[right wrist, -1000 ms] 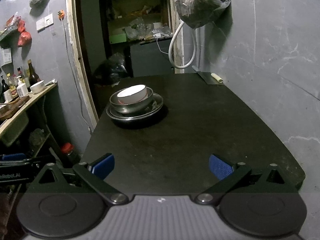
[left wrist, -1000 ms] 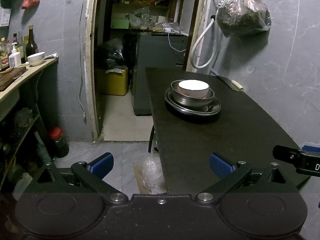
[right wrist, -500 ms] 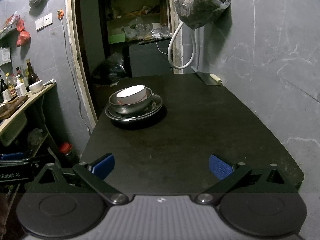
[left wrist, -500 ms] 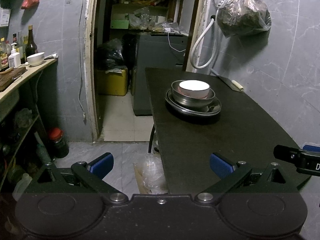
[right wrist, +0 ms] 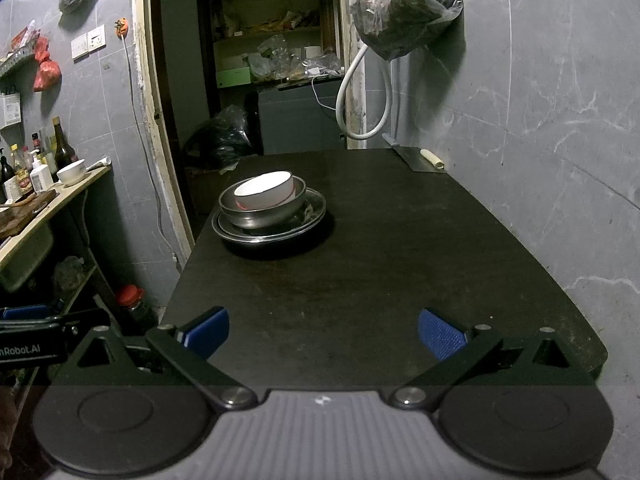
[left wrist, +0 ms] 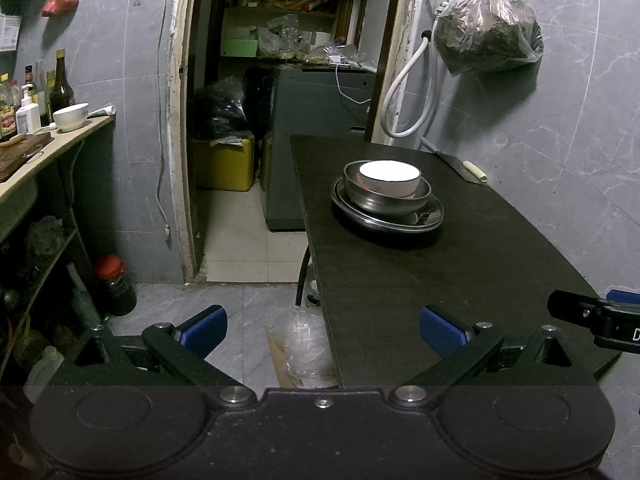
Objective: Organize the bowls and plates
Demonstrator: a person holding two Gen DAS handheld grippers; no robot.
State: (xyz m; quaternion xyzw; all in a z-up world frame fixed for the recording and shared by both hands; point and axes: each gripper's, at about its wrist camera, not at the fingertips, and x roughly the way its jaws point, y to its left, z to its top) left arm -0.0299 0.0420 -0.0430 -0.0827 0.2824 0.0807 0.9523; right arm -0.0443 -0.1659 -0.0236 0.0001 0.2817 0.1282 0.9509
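On the dark table (left wrist: 420,280) (right wrist: 380,272) stands one stack: a white bowl (left wrist: 389,178) (right wrist: 266,194) inside a steel bowl (left wrist: 384,202) (right wrist: 260,216), on steel plates (left wrist: 430,216) (right wrist: 310,216), with a black dish under them. My left gripper (left wrist: 322,326) is open and empty, held back at the table's near left corner, half over the floor. My right gripper (right wrist: 322,330) is open and empty above the table's near edge, well short of the stack. The right gripper's finger (left wrist: 592,314) shows at the right edge of the left wrist view.
A cleaver (right wrist: 416,158) lies at the table's far right by the wall. A hose and a hanging bag (left wrist: 486,36) are on that wall. A side counter (left wrist: 36,156) at left carries bottles and a white bowl (left wrist: 71,117). A doorway (left wrist: 256,120) opens behind; a plastic bag (left wrist: 304,348) lies on the floor.
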